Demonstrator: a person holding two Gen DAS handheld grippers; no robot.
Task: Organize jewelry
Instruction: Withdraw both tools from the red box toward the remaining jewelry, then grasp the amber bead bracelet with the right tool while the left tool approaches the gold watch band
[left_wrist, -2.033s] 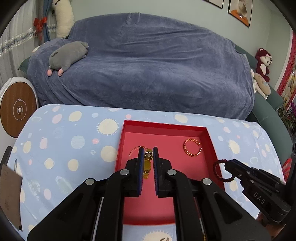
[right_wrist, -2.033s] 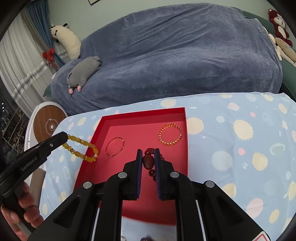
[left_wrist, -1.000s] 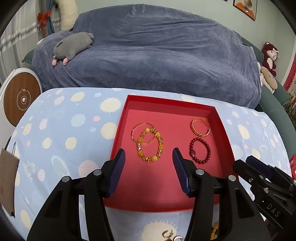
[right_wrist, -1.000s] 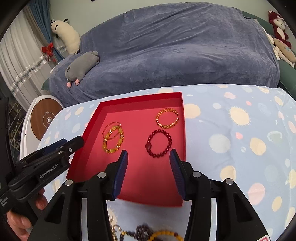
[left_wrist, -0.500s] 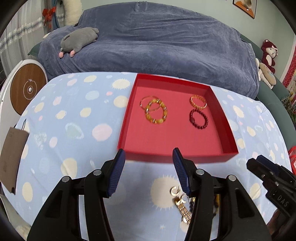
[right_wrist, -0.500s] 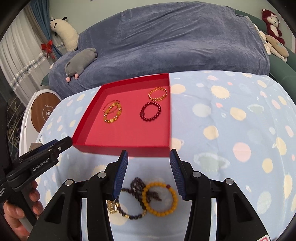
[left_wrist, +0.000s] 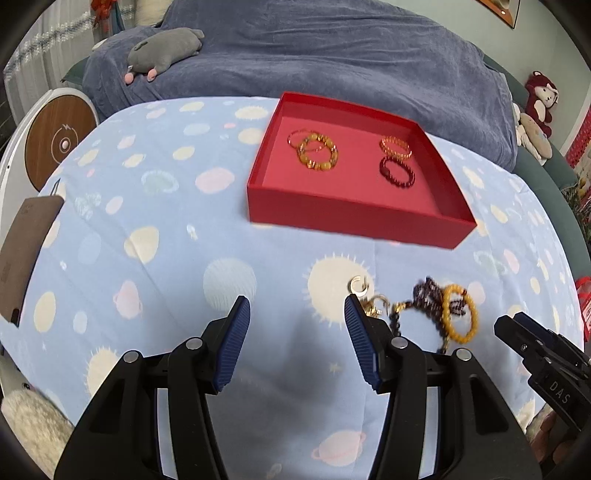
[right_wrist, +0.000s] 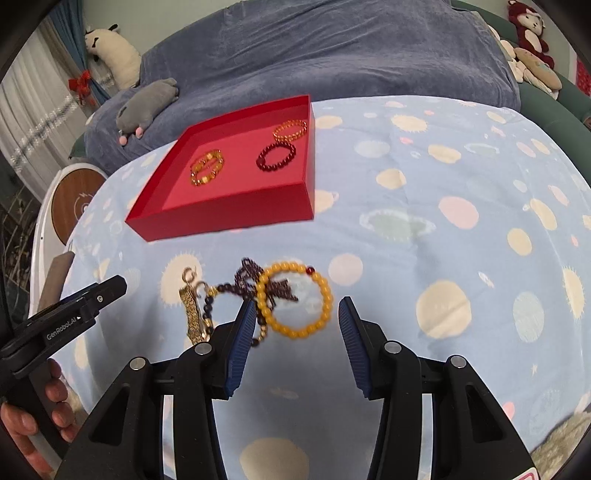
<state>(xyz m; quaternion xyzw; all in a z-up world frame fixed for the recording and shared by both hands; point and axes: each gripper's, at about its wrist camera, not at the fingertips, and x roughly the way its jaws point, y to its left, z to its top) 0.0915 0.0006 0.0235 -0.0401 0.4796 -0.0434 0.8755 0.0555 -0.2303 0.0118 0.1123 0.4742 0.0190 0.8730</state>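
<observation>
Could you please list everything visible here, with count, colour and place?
Tray: one, red, on the cloth.
Bracelets in tray: four; amber beaded over thin gold hoop at left, gold and dark red at right.
Loose jewelry pile: yellow bead bracelet, dark beads, gold chain, before the tray.
Tablecloth: one, light blue, spotted.
Sofa cover: blue, behind.
Plush toy: grey, on sofa.
Left gripper: black, open.
Right gripper: black, open.

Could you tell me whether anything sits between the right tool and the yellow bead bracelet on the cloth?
Nothing visible does: the right tool is open just before the yellow bead bracelet, though a dark bead strand lies tangled across its left side.
</observation>
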